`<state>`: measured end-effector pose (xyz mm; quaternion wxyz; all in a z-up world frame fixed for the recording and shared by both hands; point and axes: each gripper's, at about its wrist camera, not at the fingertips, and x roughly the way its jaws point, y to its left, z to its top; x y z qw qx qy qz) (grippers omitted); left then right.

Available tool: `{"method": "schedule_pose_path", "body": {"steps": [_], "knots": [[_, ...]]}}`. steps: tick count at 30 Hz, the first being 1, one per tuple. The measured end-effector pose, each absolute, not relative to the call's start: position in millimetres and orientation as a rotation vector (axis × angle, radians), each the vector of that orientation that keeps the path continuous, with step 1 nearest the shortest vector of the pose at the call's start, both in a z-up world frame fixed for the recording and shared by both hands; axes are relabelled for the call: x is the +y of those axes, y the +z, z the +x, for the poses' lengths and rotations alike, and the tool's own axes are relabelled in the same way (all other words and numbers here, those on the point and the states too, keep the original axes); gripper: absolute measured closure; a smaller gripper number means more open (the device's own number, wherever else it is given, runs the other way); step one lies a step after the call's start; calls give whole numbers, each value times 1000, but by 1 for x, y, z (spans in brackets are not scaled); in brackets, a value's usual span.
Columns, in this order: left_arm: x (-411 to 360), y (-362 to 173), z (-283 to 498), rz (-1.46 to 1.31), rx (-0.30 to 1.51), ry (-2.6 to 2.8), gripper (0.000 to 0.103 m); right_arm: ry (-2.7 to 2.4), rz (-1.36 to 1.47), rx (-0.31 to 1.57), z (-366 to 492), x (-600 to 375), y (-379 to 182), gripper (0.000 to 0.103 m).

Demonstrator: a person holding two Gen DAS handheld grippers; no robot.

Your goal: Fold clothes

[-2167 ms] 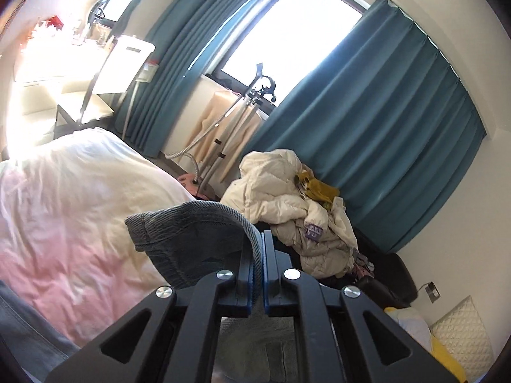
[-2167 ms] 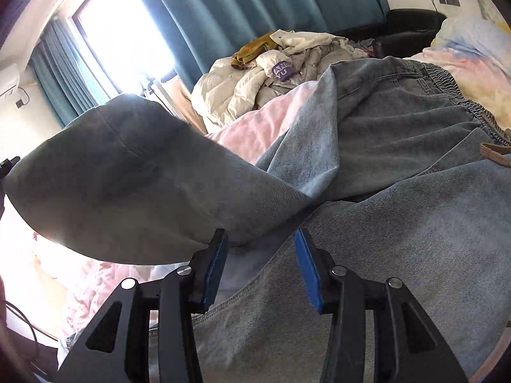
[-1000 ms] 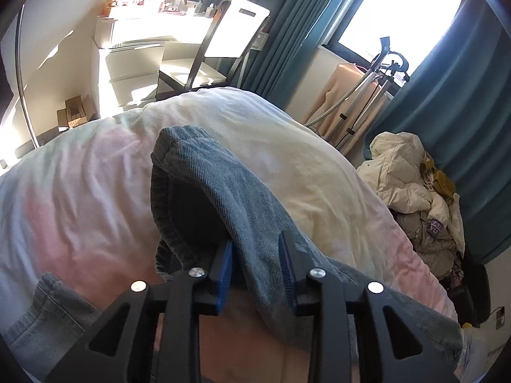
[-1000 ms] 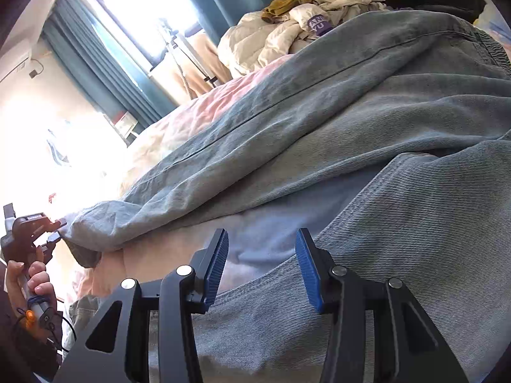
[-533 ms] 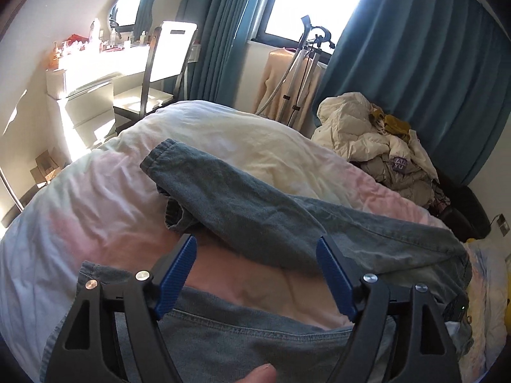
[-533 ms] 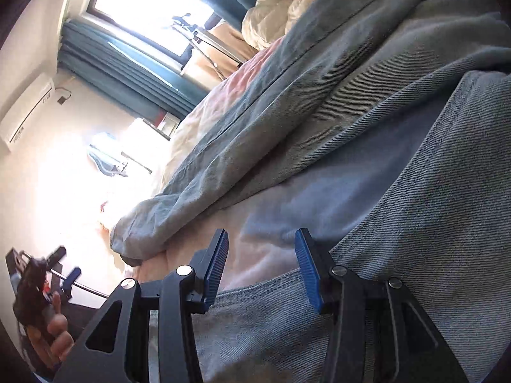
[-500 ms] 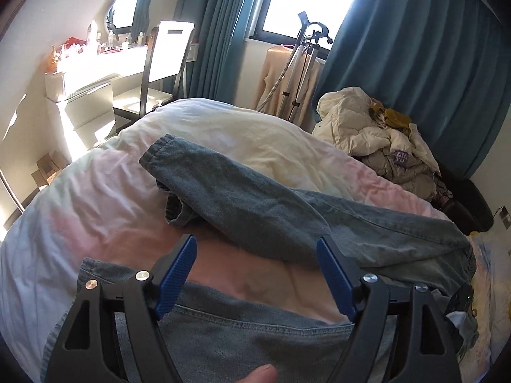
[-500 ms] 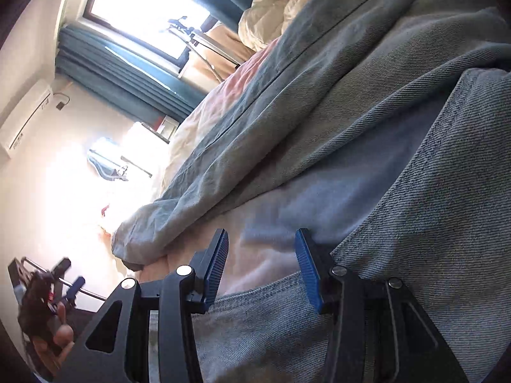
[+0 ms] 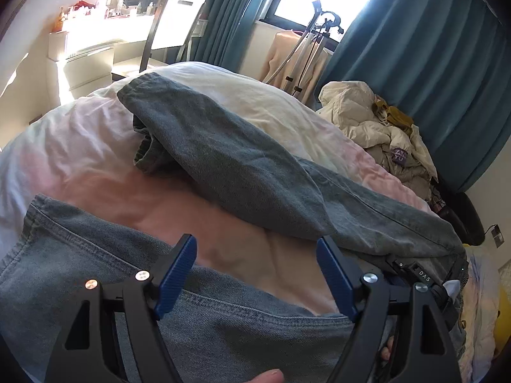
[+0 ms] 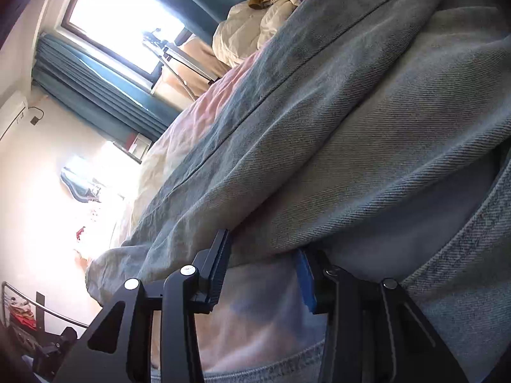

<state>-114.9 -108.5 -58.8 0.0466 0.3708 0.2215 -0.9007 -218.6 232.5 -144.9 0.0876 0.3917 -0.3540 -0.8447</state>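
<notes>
A pair of blue-grey jeans lies spread on the bed. In the left wrist view one leg (image 9: 242, 172) stretches diagonally across the duvet, its hem at the upper left, and the other leg (image 9: 95, 255) lies near the camera. My left gripper (image 9: 255, 274) is open and empty, above the pink gap between the legs. In the right wrist view my right gripper (image 10: 262, 265) is open, its tips at the edge of the far leg (image 10: 319, 146), close against the cloth.
The bed has a pink and white duvet (image 9: 73, 146). A pile of cream clothes (image 9: 377, 127) lies at the far side. A chair (image 9: 172, 28), a dresser (image 9: 89, 57), a garment steamer (image 9: 313, 48) and teal curtains (image 9: 431, 63) stand beyond.
My left gripper let go of the jeans leg, opened wide and drew back; the leg now lies flat on the duvet. My right gripper tilted and moved up against the far leg.
</notes>
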Motion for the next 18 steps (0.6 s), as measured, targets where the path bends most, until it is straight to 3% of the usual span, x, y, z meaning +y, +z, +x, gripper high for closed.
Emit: {"method": "schedule_pose_path", "body": {"steps": [3, 5, 7, 18], "knots": [[-115, -68, -125, 1142, 722, -2741, 24, -2546, 1165, -1037, -227, 228, -145, 72], [-119, -70, -130, 1120, 737, -2744, 24, -2561, 1165, -1054, -229, 228, -145, 87], [-123, -72, -133, 1105, 744, -2729, 24, -2564, 1159, -1094, -229, 231, -144, 94], [-154, -65, -123, 1042, 916, -2642, 24, -2613, 1034, -1158, -183, 253, -79, 100]]}}
